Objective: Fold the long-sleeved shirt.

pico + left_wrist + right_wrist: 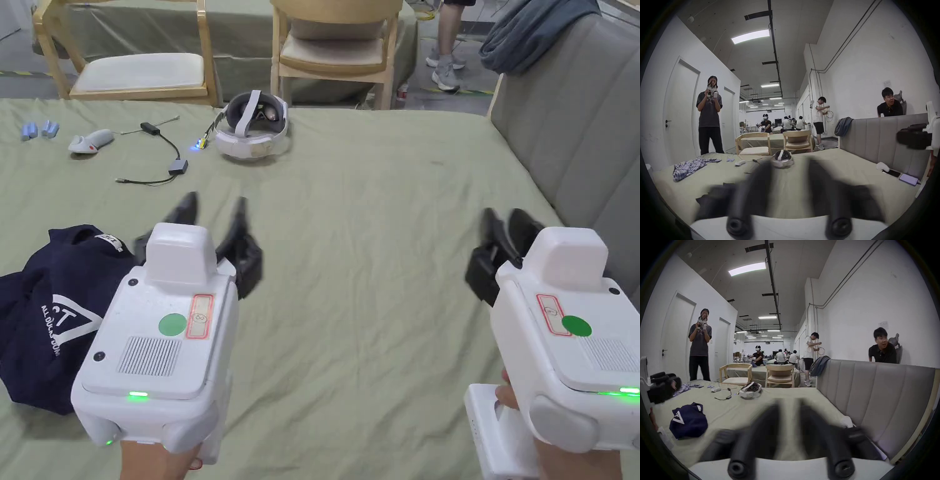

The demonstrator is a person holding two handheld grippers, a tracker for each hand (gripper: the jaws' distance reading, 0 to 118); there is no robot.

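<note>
A bed [387,206] covered with a green sheet is seen, bounded at its right edge by a grey padded headboard [581,131]. A crumpled navy shirt [44,312] is laid near the bed's left edge. The left hand-held gripper [212,209] is held above the sheet just beside the shirt, jaws apart, nothing between them. The right hand-held gripper [507,226] is held near the right edge, jaws slightly apart and empty. A white headset [253,128] is placed toward the far edge.

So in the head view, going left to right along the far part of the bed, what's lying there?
Blue clips → controller → black cable → white headset.
</note>
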